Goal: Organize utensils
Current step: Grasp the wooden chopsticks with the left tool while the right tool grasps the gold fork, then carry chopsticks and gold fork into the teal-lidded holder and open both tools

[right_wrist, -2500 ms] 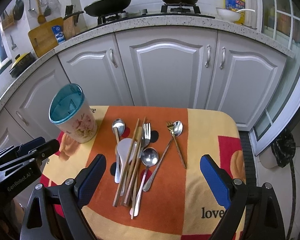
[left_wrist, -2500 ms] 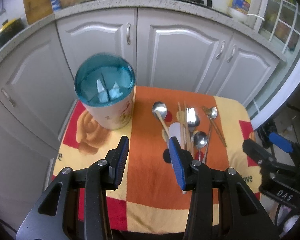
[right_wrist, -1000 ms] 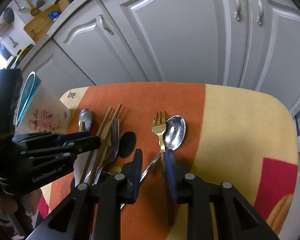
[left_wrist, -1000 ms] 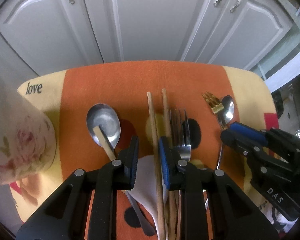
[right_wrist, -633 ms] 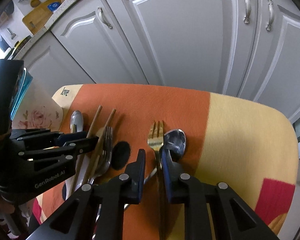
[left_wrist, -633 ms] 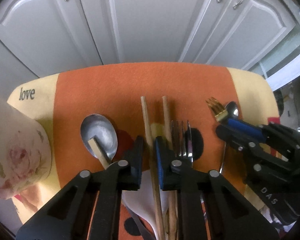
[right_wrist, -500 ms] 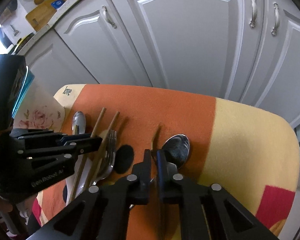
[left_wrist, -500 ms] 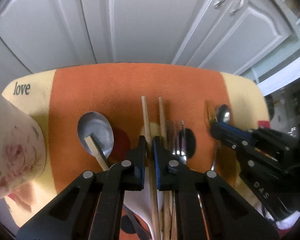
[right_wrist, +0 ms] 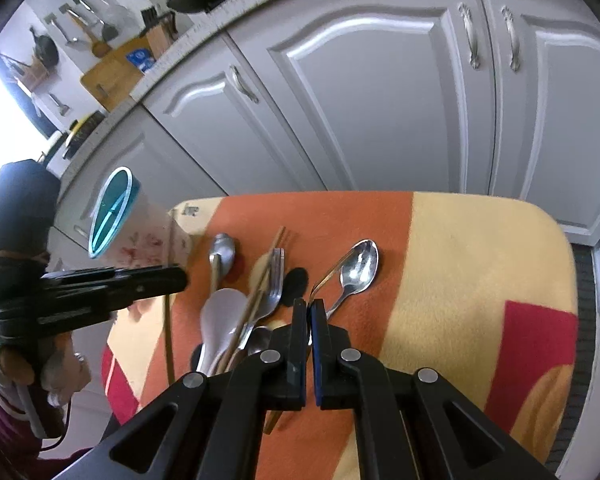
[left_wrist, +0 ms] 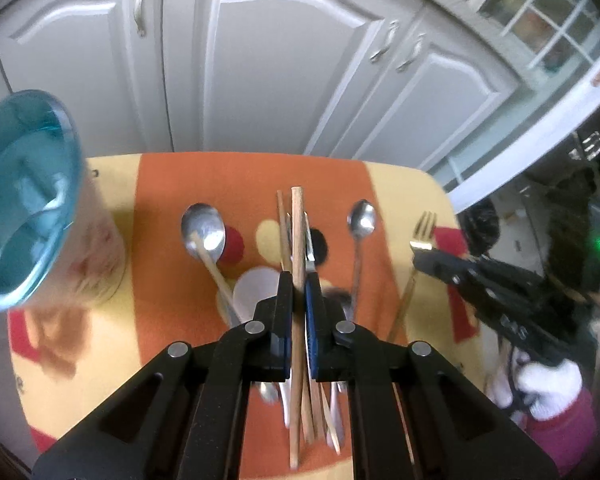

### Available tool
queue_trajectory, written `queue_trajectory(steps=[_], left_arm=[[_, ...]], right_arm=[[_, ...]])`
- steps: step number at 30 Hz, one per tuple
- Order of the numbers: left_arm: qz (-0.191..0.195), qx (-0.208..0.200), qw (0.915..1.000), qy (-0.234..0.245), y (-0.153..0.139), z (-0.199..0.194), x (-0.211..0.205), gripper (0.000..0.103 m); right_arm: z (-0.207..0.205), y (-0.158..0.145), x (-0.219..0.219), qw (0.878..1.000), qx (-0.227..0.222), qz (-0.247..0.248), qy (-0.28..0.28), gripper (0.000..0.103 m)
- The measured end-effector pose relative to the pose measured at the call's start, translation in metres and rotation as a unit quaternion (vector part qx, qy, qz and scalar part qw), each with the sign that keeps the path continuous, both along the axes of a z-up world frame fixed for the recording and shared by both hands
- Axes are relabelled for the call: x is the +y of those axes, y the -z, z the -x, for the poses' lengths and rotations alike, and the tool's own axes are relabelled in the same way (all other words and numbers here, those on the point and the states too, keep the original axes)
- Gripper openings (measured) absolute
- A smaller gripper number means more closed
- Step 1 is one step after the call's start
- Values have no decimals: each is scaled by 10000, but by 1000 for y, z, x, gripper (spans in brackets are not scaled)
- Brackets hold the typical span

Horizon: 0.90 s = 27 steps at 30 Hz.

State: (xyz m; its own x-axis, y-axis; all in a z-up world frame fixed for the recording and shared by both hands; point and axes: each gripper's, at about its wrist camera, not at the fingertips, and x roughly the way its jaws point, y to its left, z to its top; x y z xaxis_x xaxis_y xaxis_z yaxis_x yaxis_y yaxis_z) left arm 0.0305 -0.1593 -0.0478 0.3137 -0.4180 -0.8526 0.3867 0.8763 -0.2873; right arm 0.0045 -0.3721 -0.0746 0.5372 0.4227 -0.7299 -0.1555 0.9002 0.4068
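Note:
My left gripper (left_wrist: 299, 280) is shut on a wooden chopstick (left_wrist: 298, 236) and holds it lifted above the orange and yellow cloth (left_wrist: 252, 176). My right gripper (right_wrist: 309, 307) is shut on a gold fork (left_wrist: 420, 236), seen edge-on in the right wrist view (right_wrist: 327, 276), raised off the cloth. The utensil holder (left_wrist: 28, 196) with a teal rim stands at the left; it also shows in the right wrist view (right_wrist: 114, 210). On the cloth lie a spoon (left_wrist: 204, 226), a silver fork (right_wrist: 274, 286), another spoon (right_wrist: 358, 268), a white spoon (right_wrist: 220, 312) and more chopsticks.
White cabinet doors (left_wrist: 268, 72) stand close behind the small table. The table edge drops off on the right (right_wrist: 564, 248). The left gripper's body (right_wrist: 80, 292) shows at the left of the right wrist view.
Both grippers closed on their utensils and lifted them: the left raised the chopstick, the right raised the gold fork and moved it right. The holder has come back into the left view.

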Motion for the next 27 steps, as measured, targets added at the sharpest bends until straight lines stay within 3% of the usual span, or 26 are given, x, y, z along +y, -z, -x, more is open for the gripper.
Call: queue_trajectory(steps=[6, 13, 17, 23, 27], left_arm=[[285, -253, 9992, -116, -42, 28, 38, 4], [888, -648, 9931, -412, -131, 33, 105, 4], [975, -938, 9892, -569, -167, 30, 131, 4], [632, -1646, 9789, -1035, -216, 14, 171, 4], [334, -1873, 9726, -1339, -215, -7, 185, 4]], right_arm=[[18, -28, 9, 9996, -244, -102, -133, 2], [9, -88, 49, 9938, -838, -520, -514, 2], [-7, -112, 77, 9903, -1087, -519, -687, 2], [-37, -145, 127, 9840, -1567, -403, -751, 2], [-62, -154, 167, 9799, -1858, -144, -718, 2]])
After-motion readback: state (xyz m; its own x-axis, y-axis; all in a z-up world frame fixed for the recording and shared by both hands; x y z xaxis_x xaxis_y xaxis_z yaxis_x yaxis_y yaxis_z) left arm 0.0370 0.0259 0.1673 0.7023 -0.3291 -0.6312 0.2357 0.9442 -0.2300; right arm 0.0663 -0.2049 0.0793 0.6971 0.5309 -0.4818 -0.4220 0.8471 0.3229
